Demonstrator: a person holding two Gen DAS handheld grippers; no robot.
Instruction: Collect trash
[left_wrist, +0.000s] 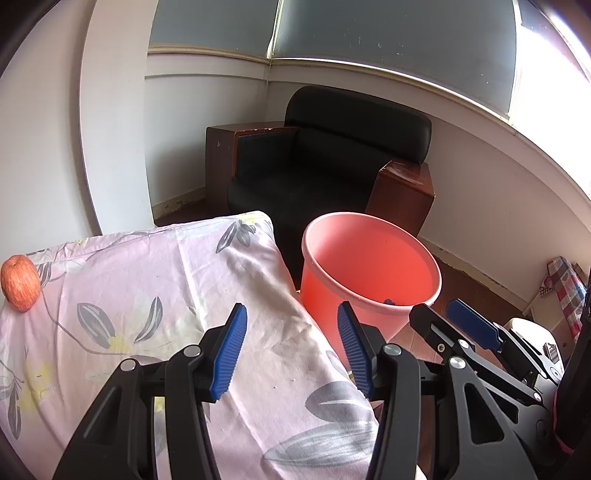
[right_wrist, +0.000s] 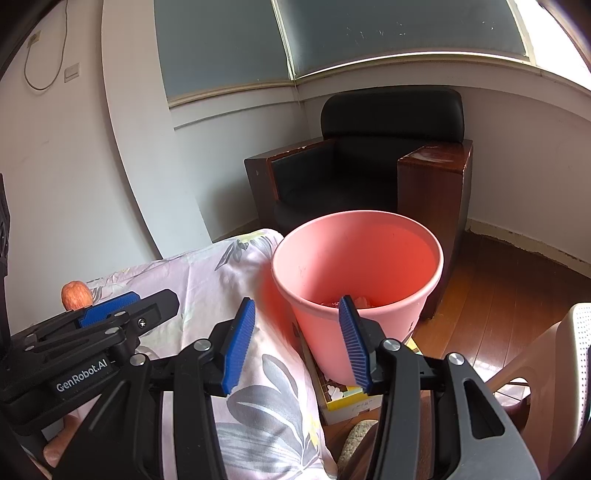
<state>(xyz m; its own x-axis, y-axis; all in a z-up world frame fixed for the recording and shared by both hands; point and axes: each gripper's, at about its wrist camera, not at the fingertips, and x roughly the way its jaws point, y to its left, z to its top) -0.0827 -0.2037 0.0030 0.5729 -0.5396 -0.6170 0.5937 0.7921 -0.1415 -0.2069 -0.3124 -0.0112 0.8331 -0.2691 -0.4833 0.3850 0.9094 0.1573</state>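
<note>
Hovering side by side, both grippers point toward a pink bin (right_wrist: 354, 280) that stands on the wooden floor (right_wrist: 517, 295) just beside the edge of a surface under a floral sheet (left_wrist: 166, 295). The left gripper (left_wrist: 291, 347) sits over the sheet, its blue fingers (left_wrist: 231, 350) spread apart with nothing between them. The right gripper (right_wrist: 297, 343) is nearer the bin, its fingers (right_wrist: 240, 343) likewise parted and empty, with the right one overlapping the bin's near rim in the right wrist view. Some small bits lie at the bottom of the bin, too dim to identify. An apple (left_wrist: 20, 282) rests on the sheet at its far left side, well apart from both grippers and from the bin. A yellow and white box (right_wrist: 347, 398) lies on the floor at the bin's foot. Behind the bin stands a black armchair (left_wrist: 332, 166) with brown wooden sides, set in the corner under the windows.
</note>
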